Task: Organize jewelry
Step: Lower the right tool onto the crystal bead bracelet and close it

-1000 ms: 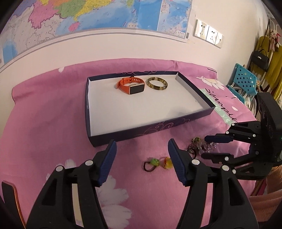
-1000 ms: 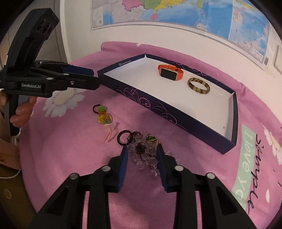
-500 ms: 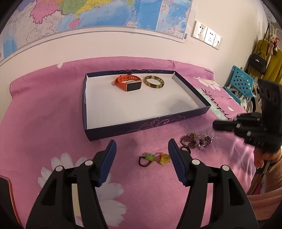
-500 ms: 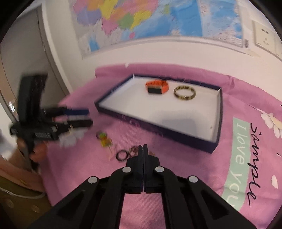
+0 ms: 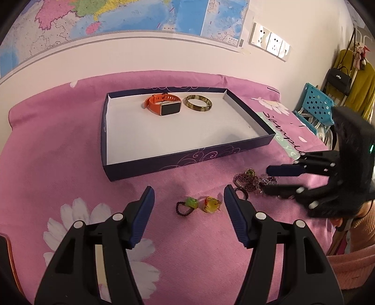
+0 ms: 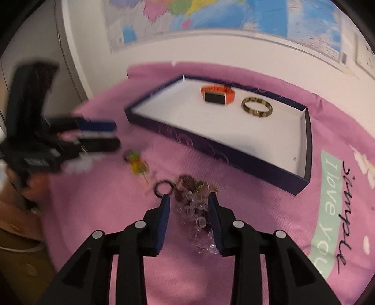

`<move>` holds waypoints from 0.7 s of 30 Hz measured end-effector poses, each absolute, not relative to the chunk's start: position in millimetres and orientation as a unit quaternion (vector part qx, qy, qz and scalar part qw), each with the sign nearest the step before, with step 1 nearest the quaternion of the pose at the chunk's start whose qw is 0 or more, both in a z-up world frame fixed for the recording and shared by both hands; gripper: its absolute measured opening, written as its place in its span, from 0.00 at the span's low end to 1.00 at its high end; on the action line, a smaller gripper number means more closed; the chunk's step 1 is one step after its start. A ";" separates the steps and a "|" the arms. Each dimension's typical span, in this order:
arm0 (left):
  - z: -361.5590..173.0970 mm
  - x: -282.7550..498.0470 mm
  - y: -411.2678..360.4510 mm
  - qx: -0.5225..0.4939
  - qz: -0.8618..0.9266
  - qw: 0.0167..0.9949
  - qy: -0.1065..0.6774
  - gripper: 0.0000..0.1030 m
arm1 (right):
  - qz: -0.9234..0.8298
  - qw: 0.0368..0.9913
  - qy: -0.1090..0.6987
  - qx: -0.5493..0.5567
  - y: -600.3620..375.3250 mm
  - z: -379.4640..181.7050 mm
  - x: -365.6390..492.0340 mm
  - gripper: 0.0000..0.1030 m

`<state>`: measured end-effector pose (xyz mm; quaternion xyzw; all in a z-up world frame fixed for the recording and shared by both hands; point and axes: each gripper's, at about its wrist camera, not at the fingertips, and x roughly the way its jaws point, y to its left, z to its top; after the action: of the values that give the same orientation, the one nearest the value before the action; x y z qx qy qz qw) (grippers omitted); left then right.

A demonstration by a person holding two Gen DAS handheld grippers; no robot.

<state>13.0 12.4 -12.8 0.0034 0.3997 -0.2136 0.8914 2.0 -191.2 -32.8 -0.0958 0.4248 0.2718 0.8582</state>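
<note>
A dark blue box lid [image 5: 187,162] [image 6: 234,162] lies on the pink cloth and holds an orange smartwatch [image 5: 164,106] [image 6: 216,95] and a gold bangle [image 5: 198,106] [image 6: 256,109]. In front of it lie a green bead ring [image 5: 187,204], a yellow ring [image 5: 212,204], a black ring [image 6: 163,187] and a tangle of clear and purple bead bracelets [image 5: 252,181] [image 6: 194,206]. My left gripper [image 5: 188,204] is open above the two small rings. My right gripper [image 6: 188,206] [image 5: 271,179] is open with its fingers on either side of the bead tangle.
The pink flowered cloth [image 5: 58,145] covers the table up to a white wall with a map [image 5: 117,18]. A turquoise chair [image 5: 314,105] and hanging bags stand at the right. A hand holds the left gripper [image 6: 58,140] at the left of the right wrist view.
My right gripper was shut and raised half a second ago; it has opened and come down around the bead tangle. My left gripper has barely moved.
</note>
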 end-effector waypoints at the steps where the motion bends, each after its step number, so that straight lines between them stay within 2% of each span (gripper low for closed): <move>1: -13.0 13.1 12.4 0.003 -0.214 0.891 0.400 0.59 | 0.267 0.861 0.421 -0.102 -190.0 -34.9 1.3 0.26; 2: -13.3 13.4 12.8 0.002 -0.214 0.891 0.401 0.59 | 0.267 0.862 0.417 -0.107 -189.6 -34.5 0.7 0.15; 3: -13.7 13.7 13.1 0.002 -0.213 0.891 0.402 0.59 | 0.265 0.863 0.417 -0.107 -190.5 -34.1 0.7 0.09; 4: -14.0 14.3 13.2 0.002 -0.213 0.890 0.402 0.59 | 0.265 0.863 0.417 -0.103 -193.1 -32.1 0.9 0.08; 13: -17.1 10.8 12.1 0.008 -0.222 0.888 0.402 0.59 | 0.280 0.881 0.382 0.001 -233.2 4.3 -4.9 0.08; 21: -23.5 -0.5 4.1 0.030 -0.246 0.880 0.405 0.59 | 0.293 0.892 0.343 0.042 -247.9 37.2 -13.3 0.08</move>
<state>-0.5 4.1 -23.5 0.0298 0.4052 -0.2456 0.8801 -13.3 -247.9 37.2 0.0423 0.3426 0.2931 0.8916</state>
